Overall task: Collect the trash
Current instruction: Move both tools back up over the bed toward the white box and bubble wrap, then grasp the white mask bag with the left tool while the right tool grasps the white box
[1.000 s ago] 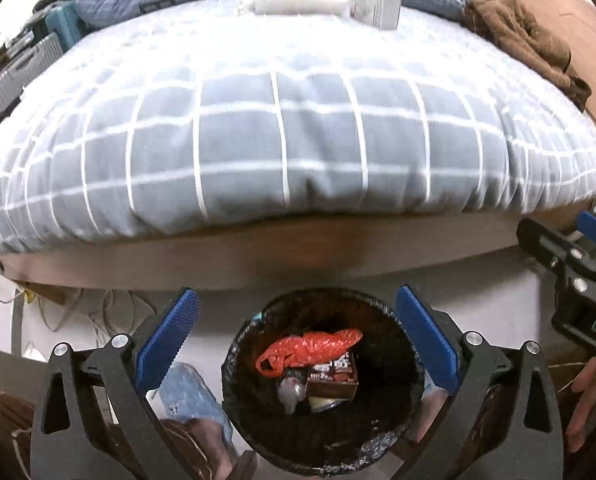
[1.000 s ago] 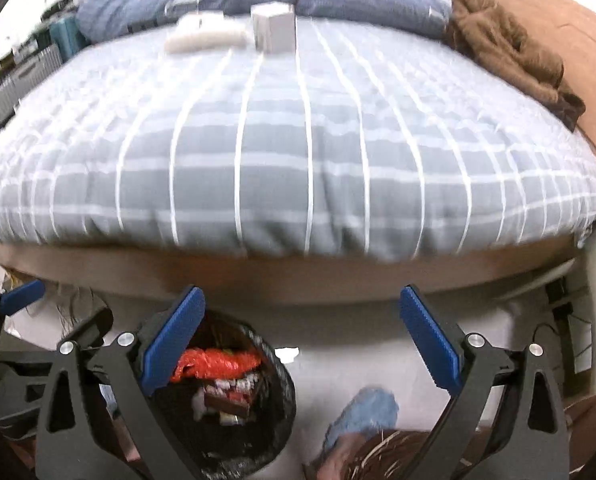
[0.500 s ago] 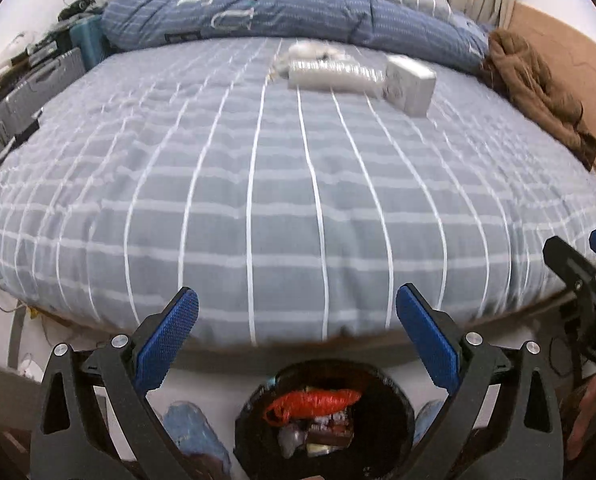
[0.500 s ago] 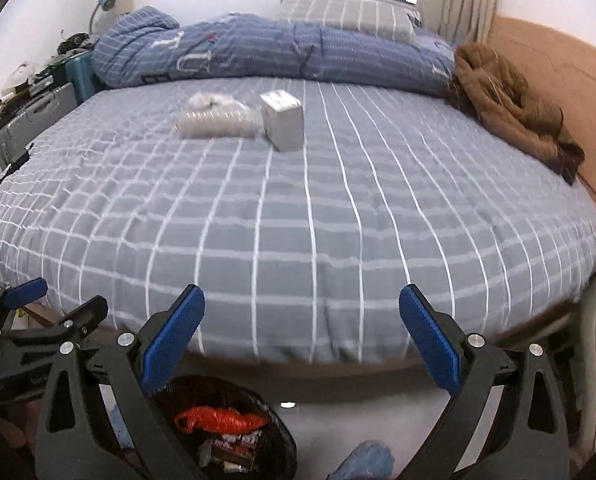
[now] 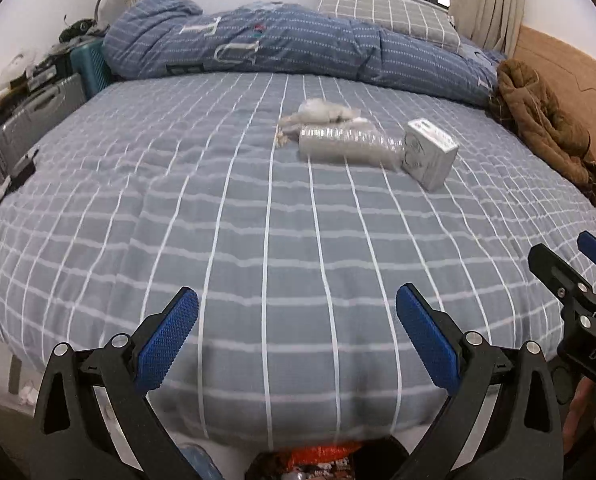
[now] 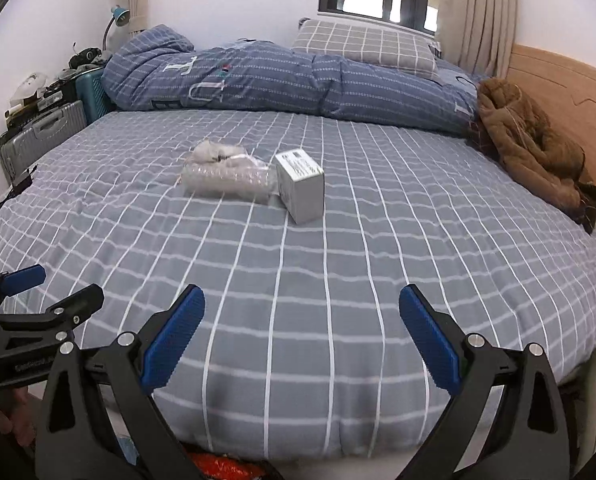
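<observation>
On the grey checked bed point(image 5: 258, 240) lie a clear plastic bottle point(image 5: 350, 147), a crumpled clear wrapper point(image 5: 318, 114) behind it, and a small white box point(image 5: 430, 154). They also show in the right wrist view: the bottle point(image 6: 226, 178), the wrapper point(image 6: 214, 152), the box point(image 6: 301, 185). My left gripper point(image 5: 298, 340) is open and empty over the bed's near edge. My right gripper point(image 6: 302, 340) is open and empty beside it. The trash bin with red trash point(image 5: 322, 456) sits below the bed edge, mostly hidden.
A folded blue duvet point(image 6: 278, 80) and a pillow point(image 6: 362, 46) lie at the far side. A brown garment point(image 6: 534, 144) lies by the wooden headboard point(image 6: 570, 92) on the right. Suitcases point(image 6: 42, 136) stand at the left.
Both grippers have risen from the bin at floor level to above the bed's edge. The bin has dropped almost out of view. Both stay open.
</observation>
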